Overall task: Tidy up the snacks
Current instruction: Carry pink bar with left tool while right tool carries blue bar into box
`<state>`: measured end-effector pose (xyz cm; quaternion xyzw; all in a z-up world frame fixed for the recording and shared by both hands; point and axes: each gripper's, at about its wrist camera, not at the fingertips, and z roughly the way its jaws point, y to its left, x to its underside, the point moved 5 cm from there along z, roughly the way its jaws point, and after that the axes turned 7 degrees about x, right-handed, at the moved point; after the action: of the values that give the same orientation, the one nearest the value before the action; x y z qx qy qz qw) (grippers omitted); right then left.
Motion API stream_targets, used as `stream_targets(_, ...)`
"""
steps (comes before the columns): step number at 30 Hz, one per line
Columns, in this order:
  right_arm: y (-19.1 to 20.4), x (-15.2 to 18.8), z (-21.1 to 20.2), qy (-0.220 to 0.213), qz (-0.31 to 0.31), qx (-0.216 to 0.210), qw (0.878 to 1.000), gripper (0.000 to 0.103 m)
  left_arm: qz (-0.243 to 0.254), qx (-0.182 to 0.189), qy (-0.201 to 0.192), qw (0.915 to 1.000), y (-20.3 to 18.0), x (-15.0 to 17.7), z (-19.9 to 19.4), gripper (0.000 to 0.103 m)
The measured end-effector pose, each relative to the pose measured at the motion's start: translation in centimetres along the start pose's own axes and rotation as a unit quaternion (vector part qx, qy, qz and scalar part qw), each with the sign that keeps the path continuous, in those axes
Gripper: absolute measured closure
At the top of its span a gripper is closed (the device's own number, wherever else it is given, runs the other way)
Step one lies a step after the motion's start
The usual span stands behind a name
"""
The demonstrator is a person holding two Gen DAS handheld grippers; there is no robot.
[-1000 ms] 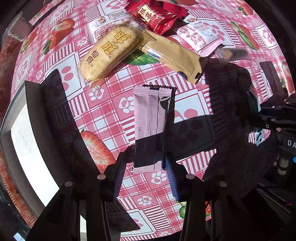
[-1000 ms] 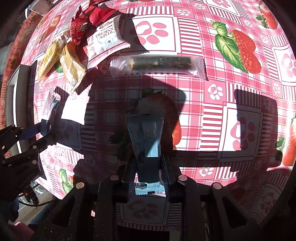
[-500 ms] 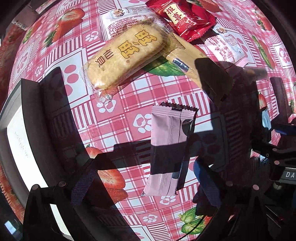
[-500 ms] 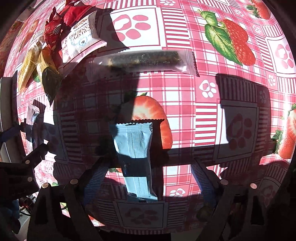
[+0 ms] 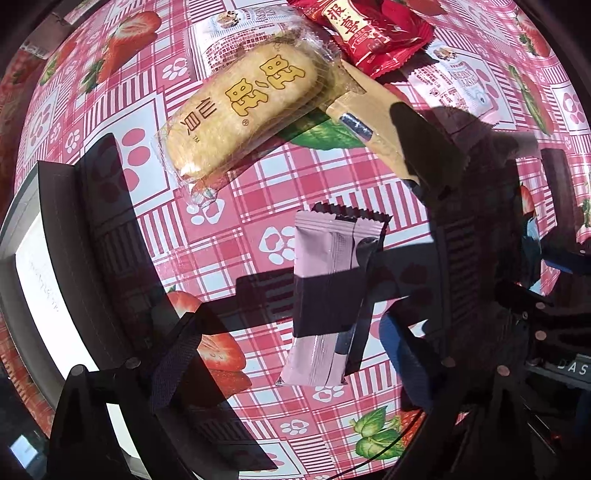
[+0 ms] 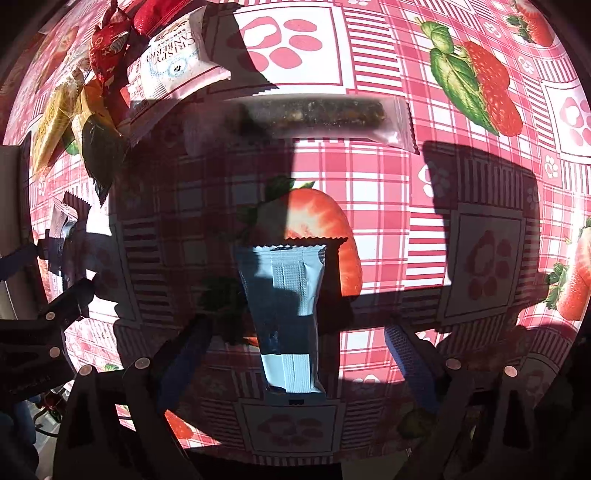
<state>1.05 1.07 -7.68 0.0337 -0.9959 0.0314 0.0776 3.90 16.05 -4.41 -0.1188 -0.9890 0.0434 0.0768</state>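
Observation:
A pink snack packet (image 5: 330,291) lies flat on the strawberry tablecloth, between the wide-apart fingers of my left gripper (image 5: 291,347); the pads do not touch it and the jaws are closing slightly. Beyond it lie a yellow rice cracker pack (image 5: 240,114), a tan sachet (image 5: 384,122) and red packets (image 5: 369,33). In the right wrist view a light blue packet (image 6: 288,306) lies between the spread fingers of my right gripper (image 6: 295,350), untouched, jaws closing a little. A clear-wrapped dark bar (image 6: 314,114) lies farther off.
A grey-rimmed white tray (image 5: 33,280) sits at the left edge of the left wrist view. A white cranberry packet (image 6: 173,62) and red candies (image 6: 110,51) crowd the far left. The left gripper's body (image 6: 44,321) shows at the right view's left side.
Both grippers let go of their packets and opened wide. The pink packet and the blue packet now lie on the cloth. The left view shifted toward the cracker pile.

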Motion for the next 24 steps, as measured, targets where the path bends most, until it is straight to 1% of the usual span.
stream_targets(1, 0.3, 0.1, -0.5, -0.006, -0.007, 0.002, 1.000, 0.038, 0.009, -0.001, -0.001, 1.0000, -0.4, 0.0, -0.2, 0.017)
stream_targets(2, 0.4, 0.3, -1.0, -0.012, -0.017, 0.002, 1.000, 0.049, 0.014, -0.002, -0.003, 0.9999, -0.9, 0.2, -0.5, 0.025)
stream_targets(3, 0.3, 0.2, -1.5, -0.018, -0.027, 0.004, 0.999, 0.072, 0.018, -0.002, -0.004, 0.9998, -1.3, 0.2, -0.7, 0.030)
stream_targets(4, 0.3, -0.1, -1.7, -0.018, -0.034, 0.006, 0.999, 0.077, 0.023, -0.001, -0.005, 0.9997, -1.7, 0.3, -0.9, 0.041)
stream_targets(5, 0.1, 0.1, -1.8, -0.017, -0.035, 0.002, 0.999, 0.077, 0.031, -0.001, -0.008, 0.9995, -2.2, 0.3, -1.1, 0.061)
stream_targets(6, 0.1, -0.2, -1.8, -0.017, -0.032, -0.003, 0.999, 0.077, 0.041, 0.001, -0.008, 0.9991, -2.6, 0.4, -1.4, 0.076)
stream_targets(8, -0.6, 0.0, -2.4, -0.019, -0.017, -0.022, 0.999, 0.078, 0.042, 0.032, -0.005, 0.9986, -3.0, 0.5, -1.9, 0.078)
stream_targets(10, 0.6, 0.0, -2.9, -0.027, -0.003, -0.048, 0.998, 0.078, 0.049, 0.043, -0.021, 0.9977, -3.2, 0.7, -3.4, 0.078)
stream_targets(12, 0.0, 0.2, -4.2, -0.038, -0.002, -0.071, 0.997, 0.078, 0.052, 0.056, -0.035, 0.9965, -3.1, 0.9, -5.0, 0.078)
stream_targets(14, -0.7, 0.6, -5.1, -0.047, -0.002, -0.082, 0.996, 0.078, 0.046, 0.072, -0.050, 0.9951, -2.6, 1.1, -6.6, 0.078)
stream_targets(19, -1.7, 0.0, -7.8, -0.071, 0.008, -0.111, 0.991, 0.078, 0.016, 0.089, -0.088, 0.9920, 0.1, 2.0, -10.2, 0.078)
stream_targets(20, -1.6, -0.4, -8.5, -0.074, 0.009, -0.116, 0.990, 0.078, 0.007, 0.091, -0.095, 0.9913, 1.2, 2.9, -11.1, 0.078)
stream_targets(21, -0.7, -0.1, -9.4, -0.076, 0.008, -0.120, 0.990, 0.078, -0.001, 0.092, -0.099, 0.9907, 2.1, 3.1, -11.4, 0.078)
stream_targets(24, -1.7, 1.4, -10.3, -0.078, -0.006, -0.124, 0.989, 0.078, -0.030, 0.095, -0.108, 0.9892, 4.5, 4.2, -11.6, 0.078)
